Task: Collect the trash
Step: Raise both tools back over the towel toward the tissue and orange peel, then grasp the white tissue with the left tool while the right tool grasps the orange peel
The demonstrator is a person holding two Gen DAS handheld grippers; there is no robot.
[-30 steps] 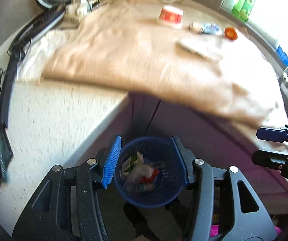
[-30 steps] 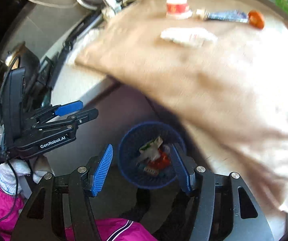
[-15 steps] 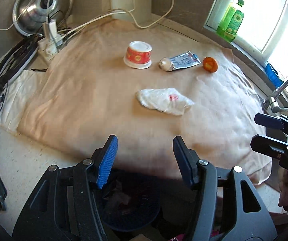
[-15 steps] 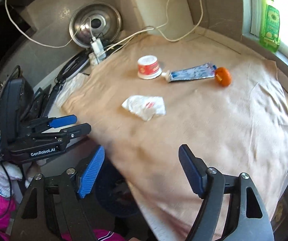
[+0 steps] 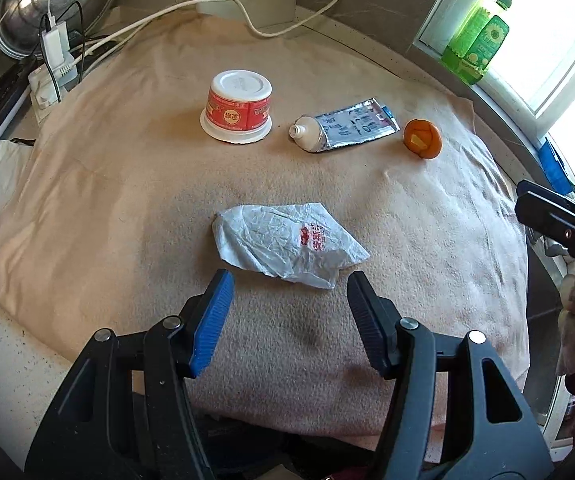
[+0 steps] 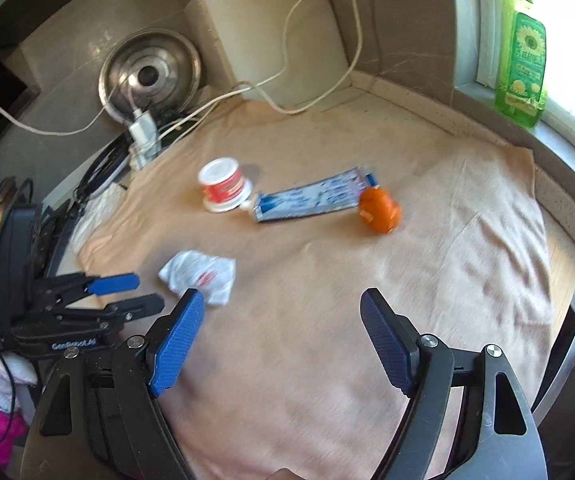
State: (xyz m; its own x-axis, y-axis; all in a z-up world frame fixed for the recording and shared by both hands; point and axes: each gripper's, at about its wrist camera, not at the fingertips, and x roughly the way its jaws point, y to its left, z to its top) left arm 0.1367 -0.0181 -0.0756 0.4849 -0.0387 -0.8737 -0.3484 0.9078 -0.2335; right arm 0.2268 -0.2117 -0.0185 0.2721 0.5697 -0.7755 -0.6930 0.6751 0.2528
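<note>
Both tongs, left (image 5: 287,292) and right (image 6: 281,312), gape empty above the crumpled wrapper (image 5: 287,246).

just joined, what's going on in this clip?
A person with tongs in each hand is clearing trash off a cloth-covered counter. Both are open and empty. The left tongs sit just short of a crumpled wrapper; the right tongs hover over bare cloth. A cup, tube and orange peel lie farther back, untouched.
</note>
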